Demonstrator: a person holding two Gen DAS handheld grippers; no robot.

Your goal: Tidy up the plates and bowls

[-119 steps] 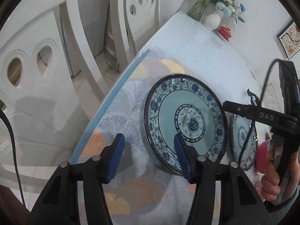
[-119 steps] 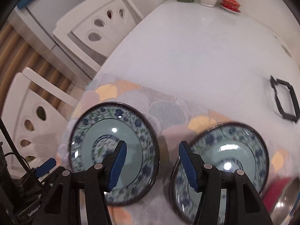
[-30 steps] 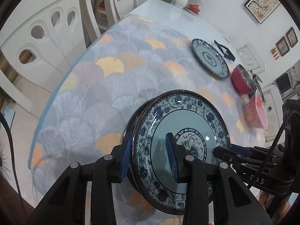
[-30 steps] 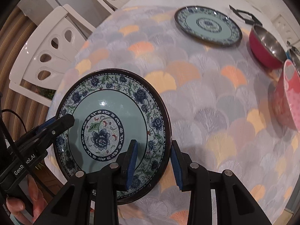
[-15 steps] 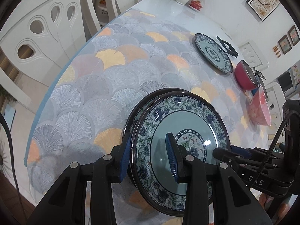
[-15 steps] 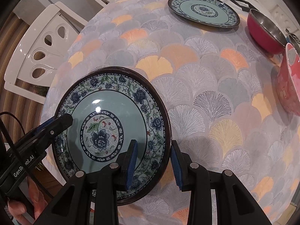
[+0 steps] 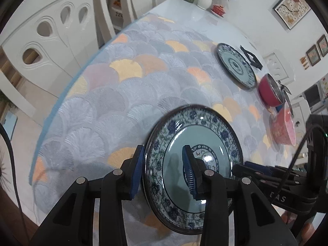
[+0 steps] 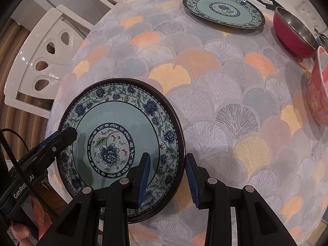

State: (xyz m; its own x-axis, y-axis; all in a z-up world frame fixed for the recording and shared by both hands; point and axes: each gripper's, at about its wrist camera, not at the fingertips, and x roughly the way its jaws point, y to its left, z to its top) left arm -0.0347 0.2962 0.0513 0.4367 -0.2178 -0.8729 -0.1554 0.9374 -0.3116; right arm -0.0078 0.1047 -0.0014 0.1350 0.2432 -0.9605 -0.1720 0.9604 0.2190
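Both claws, the left gripper [image 7: 162, 171] and the right gripper [image 8: 168, 177], are closed on opposite rims of one floral plate [image 8: 121, 143] held above the table's near edge, while the second plate [image 8: 223, 9], red bowl [image 8: 291, 31] and pink bowl [image 8: 317, 90] sit unstacked, so I judge most sorting remains
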